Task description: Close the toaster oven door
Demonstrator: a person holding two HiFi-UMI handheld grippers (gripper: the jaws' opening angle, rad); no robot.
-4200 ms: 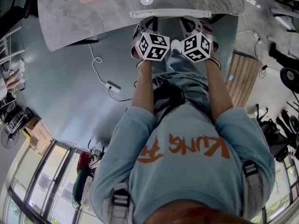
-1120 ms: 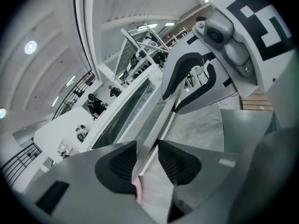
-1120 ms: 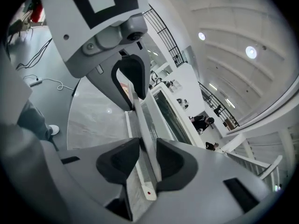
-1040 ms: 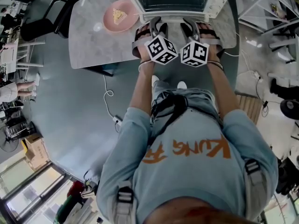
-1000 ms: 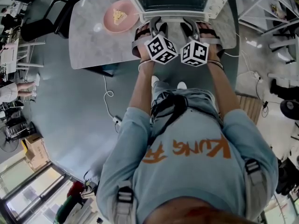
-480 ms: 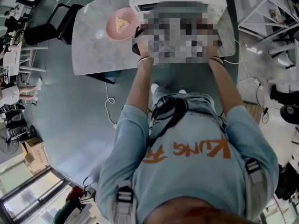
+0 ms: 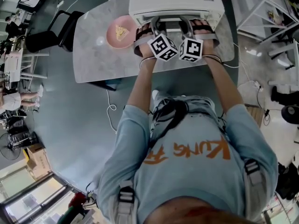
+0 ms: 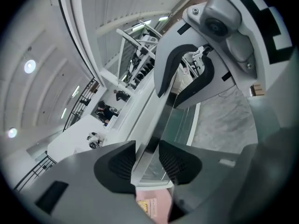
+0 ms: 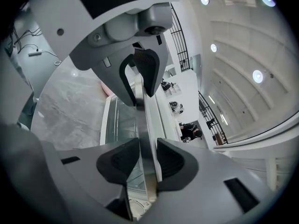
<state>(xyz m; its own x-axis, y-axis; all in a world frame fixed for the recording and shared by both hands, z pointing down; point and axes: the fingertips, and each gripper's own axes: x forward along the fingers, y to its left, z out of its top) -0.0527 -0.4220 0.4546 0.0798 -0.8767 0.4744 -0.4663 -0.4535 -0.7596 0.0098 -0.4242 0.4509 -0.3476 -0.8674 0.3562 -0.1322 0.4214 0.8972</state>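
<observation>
The white toaster oven (image 7: 175,1) stands at the far side of the grey marble table (image 7: 93,62). Its door is swung up close to the oven front, and only the top shows in the head view. My left gripper (image 7: 152,23) and right gripper (image 7: 190,22) sit side by side at the door. In the left gripper view the metal door handle (image 8: 161,120) runs between the pads of the left gripper (image 8: 147,160), with the door glass (image 8: 180,125) beyond. My right gripper (image 9: 147,164) clamps the same handle (image 9: 145,120) beside the glass (image 9: 117,120).
A pink plate (image 7: 119,33) with a slice of food lies on the table left of the oven. A black chair (image 7: 49,34) stands off the table's left end. Cables trail on the floor under the table edge.
Both grippers have moved up and toward the oven with the handle. The door glass that faced the head camera a second ago is now tucked under the oven's top edge.
</observation>
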